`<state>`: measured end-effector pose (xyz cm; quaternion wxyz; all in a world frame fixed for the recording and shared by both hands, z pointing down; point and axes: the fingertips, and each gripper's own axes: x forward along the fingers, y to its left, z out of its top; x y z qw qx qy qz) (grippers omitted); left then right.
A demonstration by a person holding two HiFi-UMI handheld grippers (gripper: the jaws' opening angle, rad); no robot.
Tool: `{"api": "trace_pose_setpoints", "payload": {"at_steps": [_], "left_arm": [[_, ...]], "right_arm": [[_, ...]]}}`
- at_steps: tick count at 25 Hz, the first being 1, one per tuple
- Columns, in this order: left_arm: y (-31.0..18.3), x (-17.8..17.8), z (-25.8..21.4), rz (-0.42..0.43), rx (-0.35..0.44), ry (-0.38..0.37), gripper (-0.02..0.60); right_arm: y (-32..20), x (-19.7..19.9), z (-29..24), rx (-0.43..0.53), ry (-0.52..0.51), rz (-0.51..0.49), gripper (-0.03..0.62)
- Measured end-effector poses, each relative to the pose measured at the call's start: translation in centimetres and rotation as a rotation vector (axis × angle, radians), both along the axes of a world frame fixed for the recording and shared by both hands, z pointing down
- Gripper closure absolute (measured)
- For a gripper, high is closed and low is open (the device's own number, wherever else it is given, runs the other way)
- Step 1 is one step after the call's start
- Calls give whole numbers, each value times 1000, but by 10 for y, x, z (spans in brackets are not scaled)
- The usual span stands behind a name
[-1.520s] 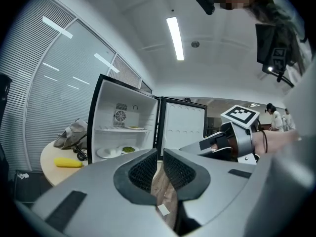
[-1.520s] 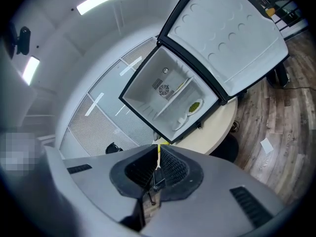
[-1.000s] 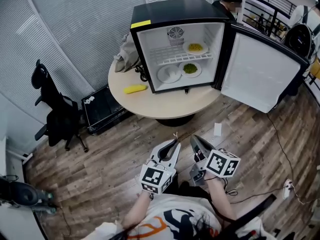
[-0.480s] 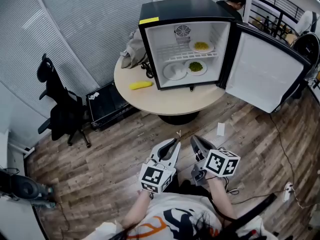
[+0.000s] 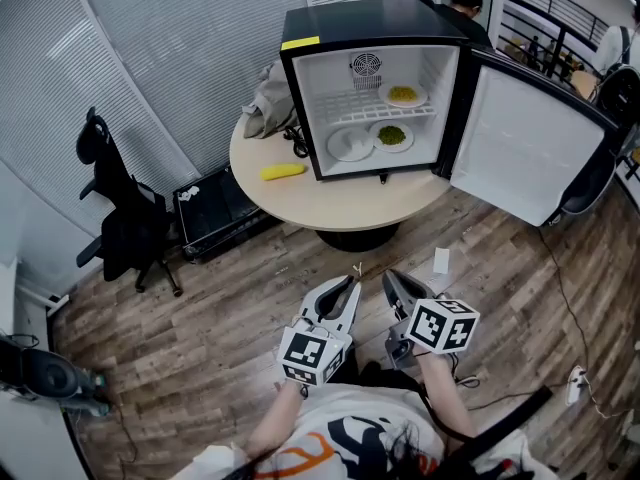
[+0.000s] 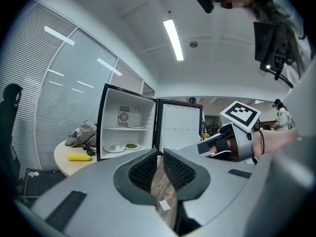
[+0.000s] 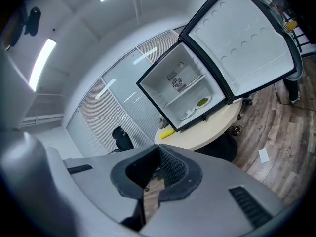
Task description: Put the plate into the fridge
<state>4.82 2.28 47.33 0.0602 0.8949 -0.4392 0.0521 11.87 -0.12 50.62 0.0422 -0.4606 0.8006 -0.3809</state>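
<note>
The small black fridge [image 5: 300, 30] stands on a round table [image 5: 330, 206] with its door [image 5: 520, 143] swung open to the right. A white empty plate [image 5: 350, 144] and a plate of green food [image 5: 391, 136] lie on its floor. On the shelf above sits a plate of yellow food [image 5: 402, 95]. My left gripper [image 5: 349, 286] and right gripper [image 5: 390, 280] hang low near my body, well back from the table. Both are shut and hold nothing. The left gripper view looks past that gripper [image 6: 160, 153] at the fridge [image 6: 123, 127]. The right gripper view shows its gripper [image 7: 159, 148] and the fridge [image 7: 182, 90] tilted.
A yellow object [image 5: 281, 171] and a grey bundle of cloth [image 5: 268, 98] lie on the table left of the fridge. A black office chair [image 5: 120, 218] and a black case [image 5: 210, 208] stand at the left. A paper scrap [image 5: 441, 259] lies on the wooden floor. People are behind the fridge.
The head view has shifted a little, so the fridge and table sit slightly further right in frame. Both grippers stay where they were, shut.
</note>
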Motion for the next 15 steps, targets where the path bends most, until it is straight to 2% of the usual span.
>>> {"api": "trace_pose_setpoints", "payload": {"at_steps": [15], "left_arm": [[5, -1, -2, 0, 9, 0, 534]], "right_arm": [[5, -5, -1, 34, 77, -31, 577]]}}
